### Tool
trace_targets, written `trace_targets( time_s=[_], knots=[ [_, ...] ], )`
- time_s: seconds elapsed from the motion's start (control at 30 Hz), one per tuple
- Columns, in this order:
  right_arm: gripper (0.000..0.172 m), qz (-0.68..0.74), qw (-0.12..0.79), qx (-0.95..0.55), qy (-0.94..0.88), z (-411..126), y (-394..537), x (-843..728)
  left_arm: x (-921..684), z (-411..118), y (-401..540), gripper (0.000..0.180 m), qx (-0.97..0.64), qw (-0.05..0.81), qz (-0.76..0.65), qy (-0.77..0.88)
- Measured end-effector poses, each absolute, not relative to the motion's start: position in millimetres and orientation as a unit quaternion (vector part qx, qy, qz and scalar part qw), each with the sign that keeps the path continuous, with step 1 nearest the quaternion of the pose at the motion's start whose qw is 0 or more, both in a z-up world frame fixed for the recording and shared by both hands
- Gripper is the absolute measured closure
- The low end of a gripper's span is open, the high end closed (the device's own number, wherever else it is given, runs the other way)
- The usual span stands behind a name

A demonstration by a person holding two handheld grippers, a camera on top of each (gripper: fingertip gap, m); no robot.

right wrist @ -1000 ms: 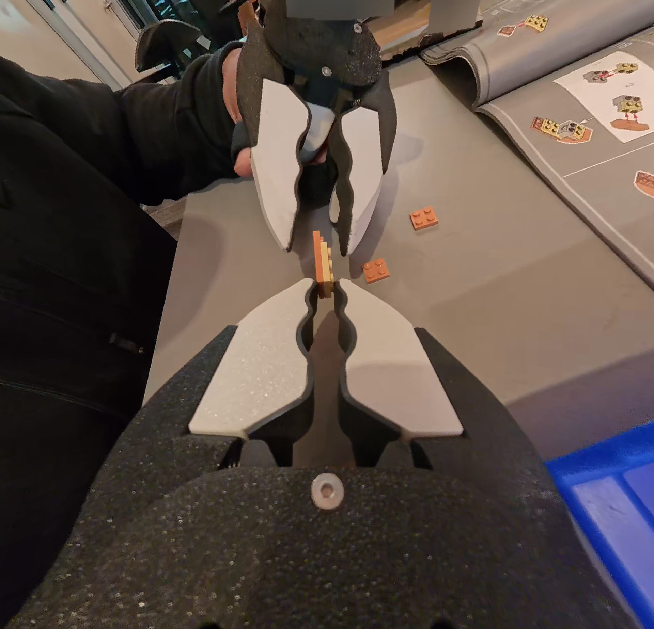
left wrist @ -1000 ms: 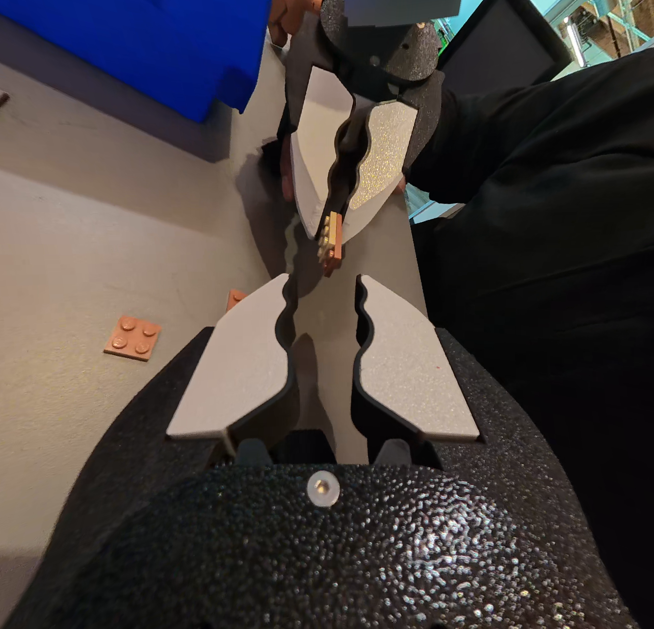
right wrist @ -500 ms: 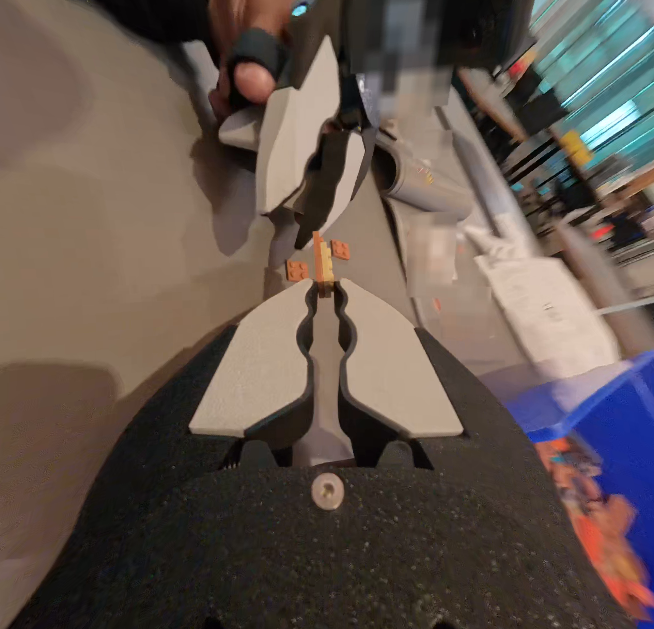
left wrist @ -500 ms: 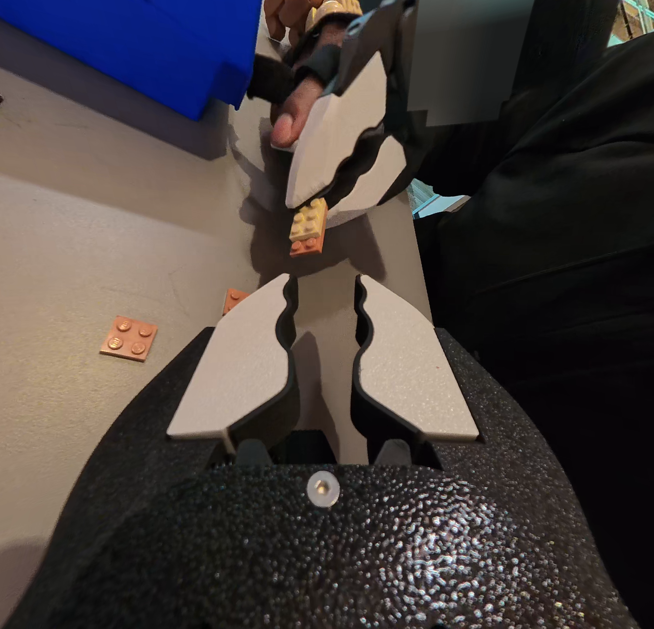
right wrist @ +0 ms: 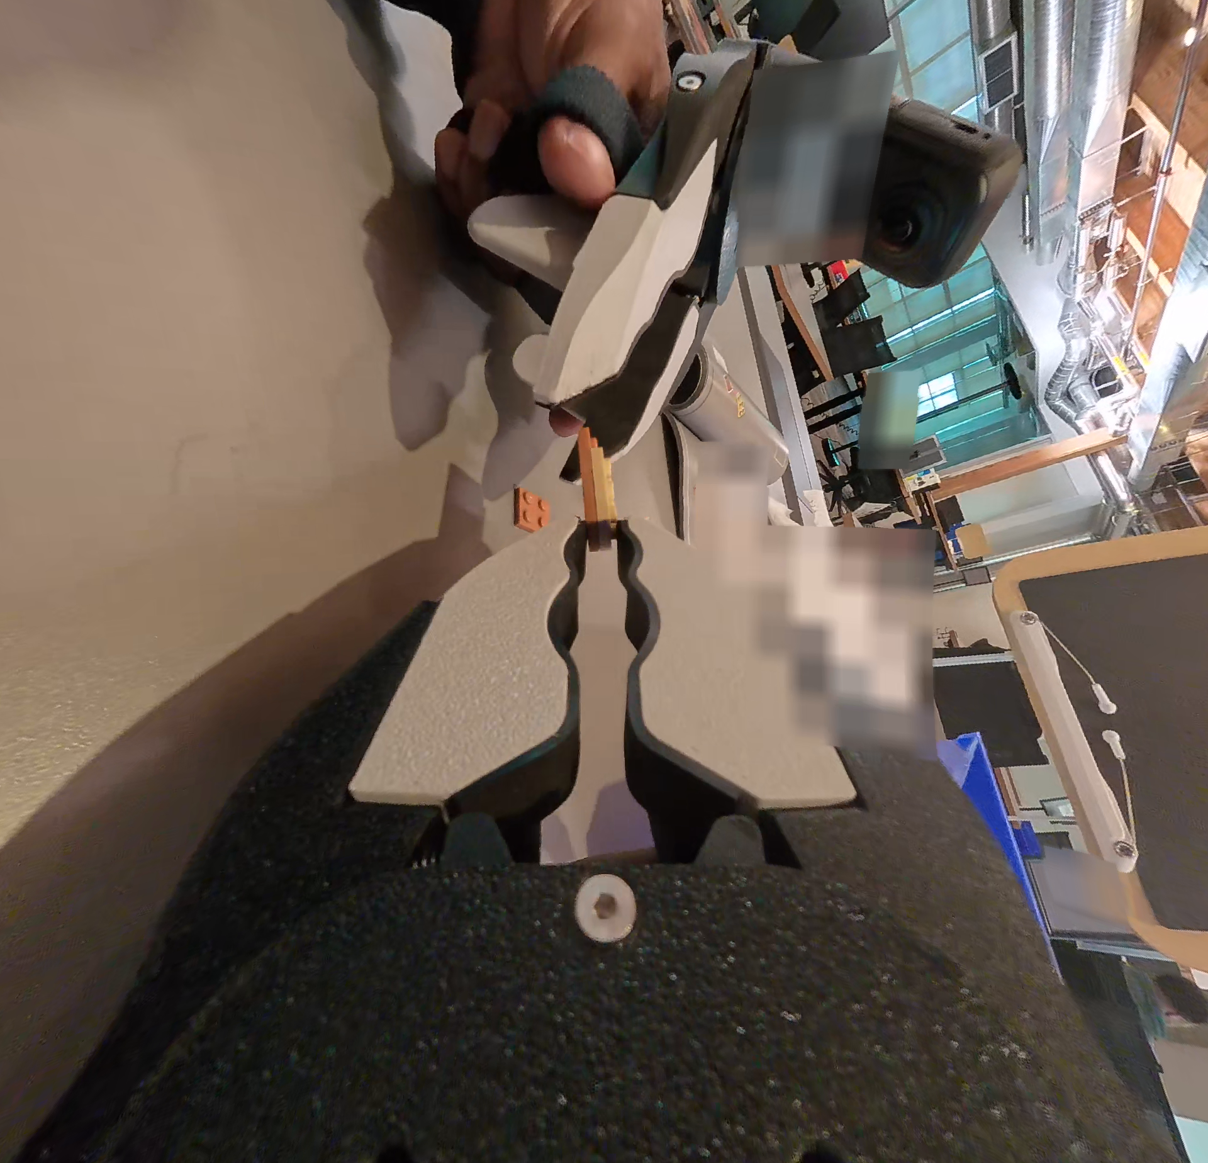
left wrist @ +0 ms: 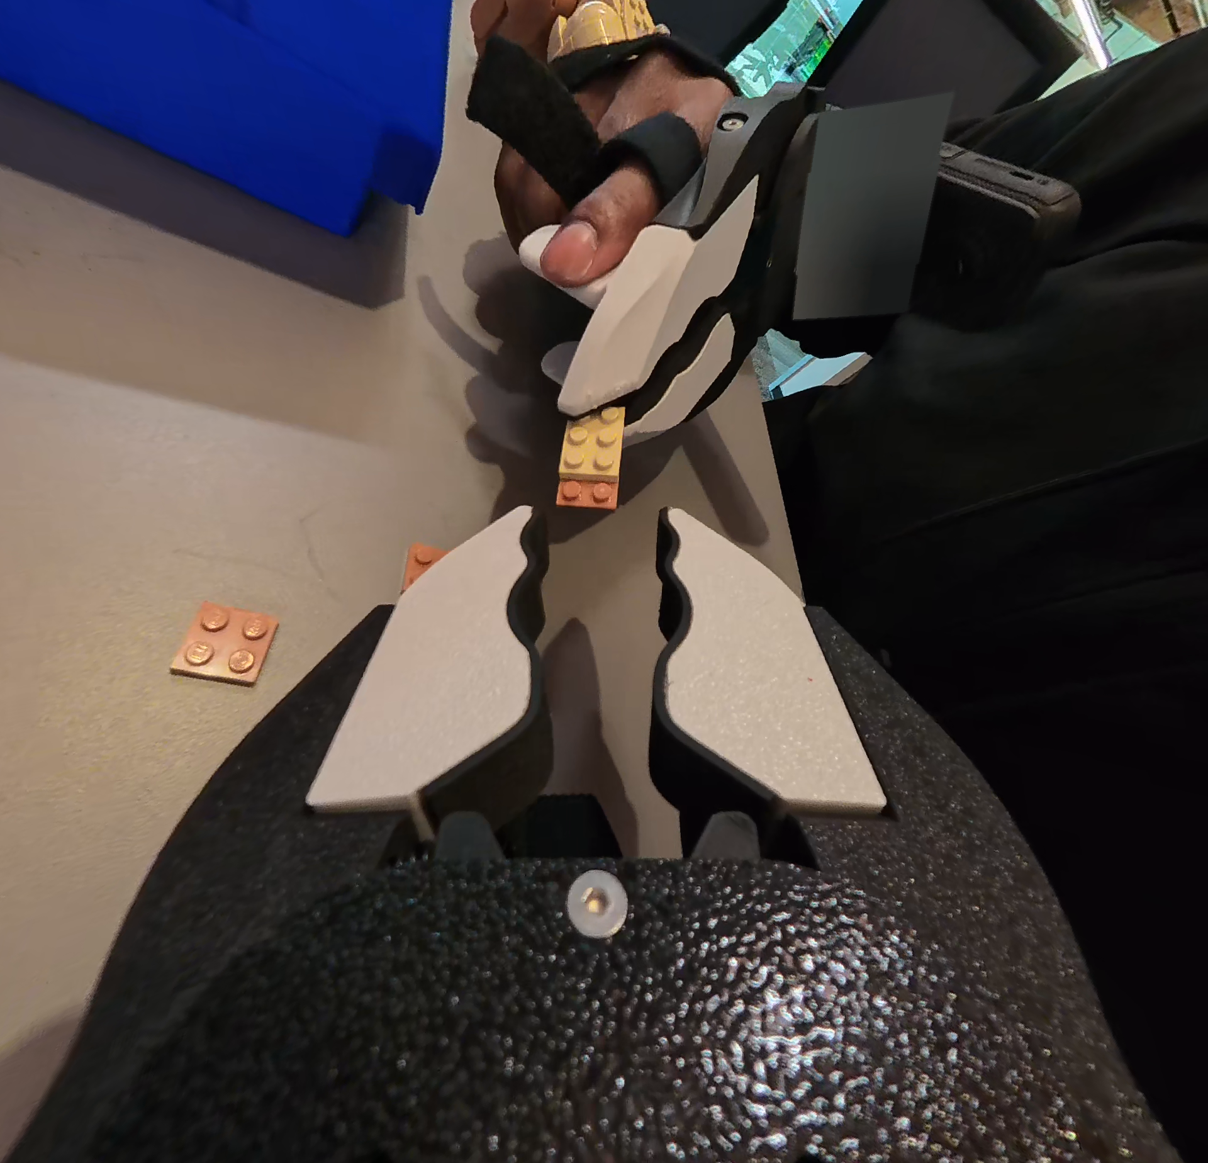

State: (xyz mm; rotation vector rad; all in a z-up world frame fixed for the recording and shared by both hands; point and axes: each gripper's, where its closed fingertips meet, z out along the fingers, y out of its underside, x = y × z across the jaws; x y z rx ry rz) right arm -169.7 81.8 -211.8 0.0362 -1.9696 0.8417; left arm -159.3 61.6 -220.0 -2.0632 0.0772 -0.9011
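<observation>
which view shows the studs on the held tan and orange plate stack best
The left wrist view: the tan and orange plate stack faces that camera, studs countable, held by the right tool. The right wrist view shows it only edge-on, clamped at that tool's fingertips.

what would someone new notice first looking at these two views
Most striking is the small stack of toy plates, tan on orange, pinched by one end in the right gripper just beyond the left gripper, whose fingers stand apart around nothing. Next come the loose orange plate on the grey table and the blue bin behind.
</observation>
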Motion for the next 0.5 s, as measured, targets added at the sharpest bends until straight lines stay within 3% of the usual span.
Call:
trace_targets(
  time_s=[0.37,0.5],
  knots=[
    [0.163,0.349,0.477,0.021,-0.806,-213.3,78.1,-167.6,-158.7,-221.6,62.7,0.15,-0.83,0.429,-0.355,0.032],
    [0.163,0.351,0.472,0.023,-0.808,-215.3,76.1,-166.6,-157.9,-220.7,62.7,0.16,-0.828,0.433,-0.354,0.036]
  ],
)
